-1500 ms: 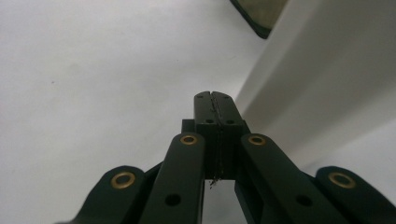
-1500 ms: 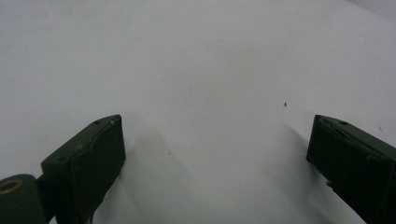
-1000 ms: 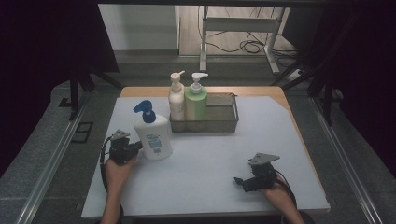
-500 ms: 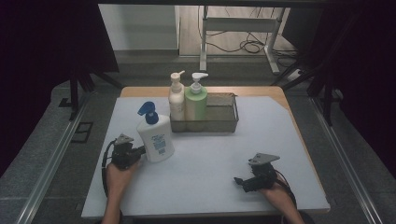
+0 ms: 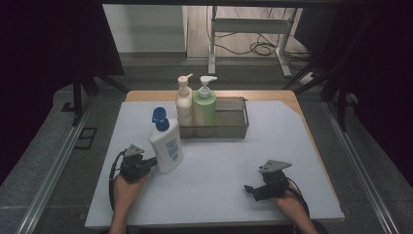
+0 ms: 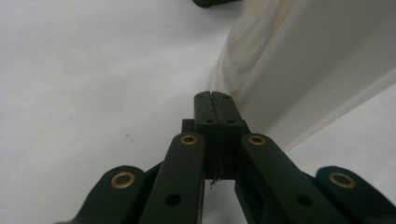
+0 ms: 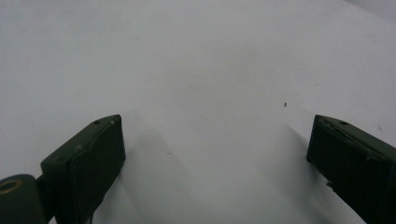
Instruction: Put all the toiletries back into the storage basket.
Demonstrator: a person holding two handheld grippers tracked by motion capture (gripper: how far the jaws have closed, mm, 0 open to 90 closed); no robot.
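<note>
1. Left gripper (image 5: 146,163), black, two-jawed, held low in the person's left hand (image 5: 125,184) near the table's front left: jaws clenched flat together with nothing between them, tips pressed to the lower side of the white bottle.
2. In the left gripper view, closed jaw tips meeting right at the bottle's pale curved wall (image 6: 299,70).
3. White plastic pump bottle with blue pump head and blue label (image 5: 165,145): upright but leaning slightly, on the white table sheet, just in front of the tray's left end, apart from it.
4. Right gripper (image 5: 251,190), black, with a grey three-cornered plate on top, held in the right hand (image 5: 287,202) near the table's front right, well apart from the bottle: jaws spread wide, empty, pointing left across the sheet.
5. In the right gripper view, bare white sheet (image 7: 201,93) between the two parted jaws.
6. Grey rectangular metal tray (image 5: 229,127) farther back at the table's middle, holding two upright bottles at its left end: a cream pump bottle (image 5: 184,105) and, touching on its right, a green pump bottle (image 5: 205,106).
7. Wooden table edge (image 5: 272,96) visible behind the sheet.
</note>
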